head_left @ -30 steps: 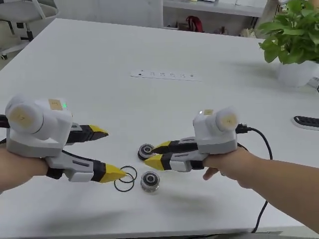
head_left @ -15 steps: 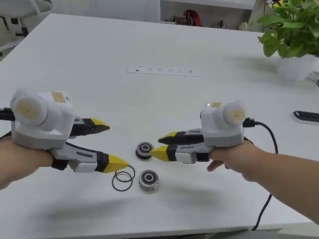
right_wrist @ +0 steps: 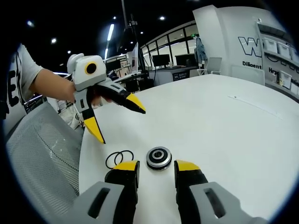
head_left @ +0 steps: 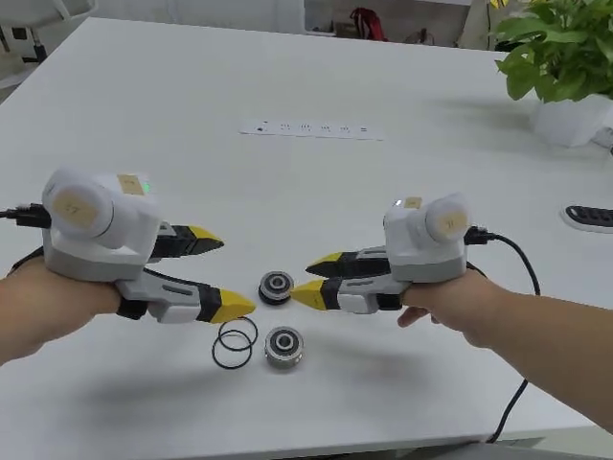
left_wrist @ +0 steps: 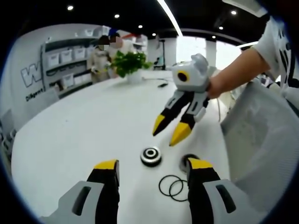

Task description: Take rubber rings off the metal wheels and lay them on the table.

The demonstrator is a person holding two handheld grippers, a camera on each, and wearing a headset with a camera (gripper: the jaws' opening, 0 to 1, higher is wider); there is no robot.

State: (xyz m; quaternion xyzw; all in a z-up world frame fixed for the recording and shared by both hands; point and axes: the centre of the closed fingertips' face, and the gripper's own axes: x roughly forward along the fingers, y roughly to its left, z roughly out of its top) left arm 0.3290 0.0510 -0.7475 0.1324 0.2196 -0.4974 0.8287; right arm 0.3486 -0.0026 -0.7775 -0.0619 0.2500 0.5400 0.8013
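Both grippers are empty. The left gripper (head_left: pixel 230 273) is spread wide; the right gripper (head_left: pixel 308 279) is parted less. Neither pinches anything. They face each other low over the white counter (head_left: pixel 402 192), tips on either side of the far small round metal wheel (head_left: pixel 276 286). In the right gripper view that wheel (right_wrist: pixel 159 157) sits just ahead of the gap between its jaws.

The near small round metal wheel (head_left: pixel 284 345), silver-rimmed, lies flat closer to the person. Two thin black rubber rings (head_left: pixel 235 342) lie overlapping on the counter just to its left, apart from both wheels. The far wheel's rim looks darker and may carry a ring, but it's too small to confirm.

Handling, my guess:
- **Rings:** light, soft and stretchy, so they'll likely snap back or roll. Hook one jaw tip under the ring's edge at the rim and peel sideways.
- **Wheels:** stiff, dense and smooth, so likely to skate on the counter. Pin the wheel across its rim with the other gripper first.
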